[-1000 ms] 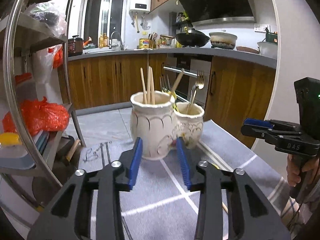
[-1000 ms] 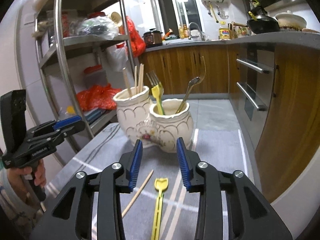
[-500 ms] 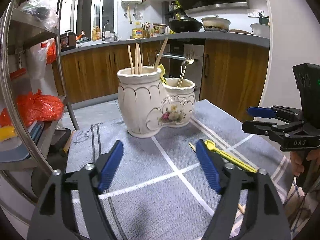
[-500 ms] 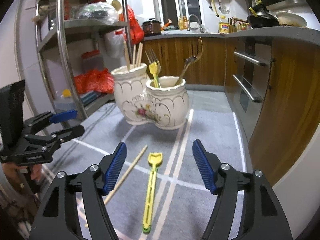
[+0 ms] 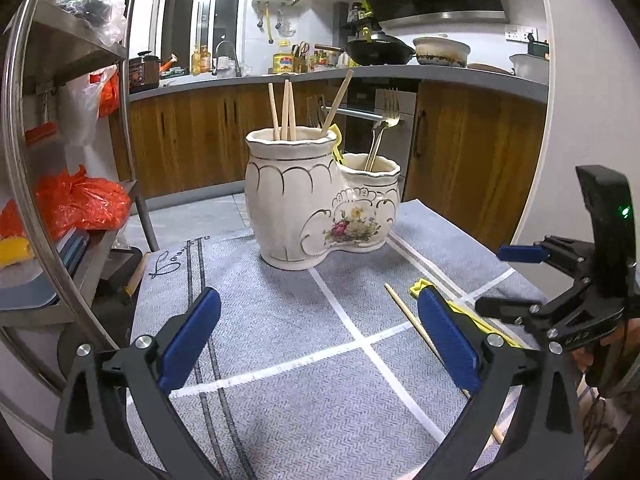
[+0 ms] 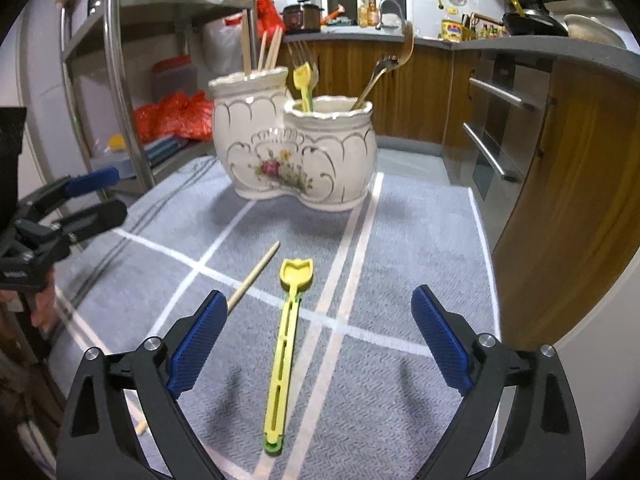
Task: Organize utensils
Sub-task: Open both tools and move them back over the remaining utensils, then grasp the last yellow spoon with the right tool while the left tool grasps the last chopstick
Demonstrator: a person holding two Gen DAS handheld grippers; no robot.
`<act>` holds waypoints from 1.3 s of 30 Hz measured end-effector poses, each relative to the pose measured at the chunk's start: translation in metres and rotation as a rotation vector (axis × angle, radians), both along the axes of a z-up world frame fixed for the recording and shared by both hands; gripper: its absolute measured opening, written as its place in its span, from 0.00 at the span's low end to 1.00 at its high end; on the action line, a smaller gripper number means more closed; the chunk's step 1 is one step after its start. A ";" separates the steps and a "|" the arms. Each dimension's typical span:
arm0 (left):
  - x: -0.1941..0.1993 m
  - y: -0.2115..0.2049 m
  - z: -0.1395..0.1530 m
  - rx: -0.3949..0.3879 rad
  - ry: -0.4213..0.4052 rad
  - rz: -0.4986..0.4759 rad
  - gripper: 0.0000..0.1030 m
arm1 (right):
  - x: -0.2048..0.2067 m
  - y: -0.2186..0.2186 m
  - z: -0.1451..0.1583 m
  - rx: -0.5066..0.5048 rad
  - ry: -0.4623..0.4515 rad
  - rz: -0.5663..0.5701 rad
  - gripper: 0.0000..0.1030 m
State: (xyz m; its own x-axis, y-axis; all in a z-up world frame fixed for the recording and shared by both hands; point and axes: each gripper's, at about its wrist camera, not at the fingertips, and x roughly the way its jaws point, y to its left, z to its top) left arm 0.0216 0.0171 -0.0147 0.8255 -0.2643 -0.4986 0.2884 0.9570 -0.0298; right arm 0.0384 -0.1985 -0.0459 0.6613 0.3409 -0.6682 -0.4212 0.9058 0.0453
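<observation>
Utensil holder (image 6: 296, 152): chopsticks (image 6: 262, 54) in tall pot, forks w/ spoon in short; both hand-held grippers released.

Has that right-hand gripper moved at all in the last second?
Yes. The right gripper has dropped toward the yellow utensil on the mat, the holder sitting higher in view; its jaws have just been opening, empty.

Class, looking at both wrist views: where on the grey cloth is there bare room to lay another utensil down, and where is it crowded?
Free: the cloth left of the holder, toward the shelf rack. Crowded: in front of the holder, where the chopstick and yellow utensil lie.
</observation>
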 end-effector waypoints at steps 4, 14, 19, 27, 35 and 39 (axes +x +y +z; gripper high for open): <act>0.003 0.001 -0.001 0.000 0.015 0.014 0.94 | 0.004 0.007 -0.007 -0.036 0.039 0.010 0.90; 0.004 -0.007 -0.002 0.041 0.021 -0.004 0.94 | 0.014 0.020 -0.014 -0.087 0.083 0.015 0.75; 0.004 -0.006 -0.003 0.038 0.023 -0.002 0.94 | 0.016 0.023 -0.019 -0.092 0.119 0.034 0.51; 0.004 -0.021 -0.005 0.114 0.028 0.003 0.94 | 0.019 0.018 -0.019 -0.037 0.143 0.043 0.17; 0.015 -0.052 -0.013 0.129 0.137 -0.039 0.94 | 0.012 0.000 -0.010 0.006 0.111 0.024 0.11; 0.024 -0.071 -0.023 0.129 0.206 -0.045 0.94 | 0.007 -0.015 -0.004 0.034 0.093 0.012 0.11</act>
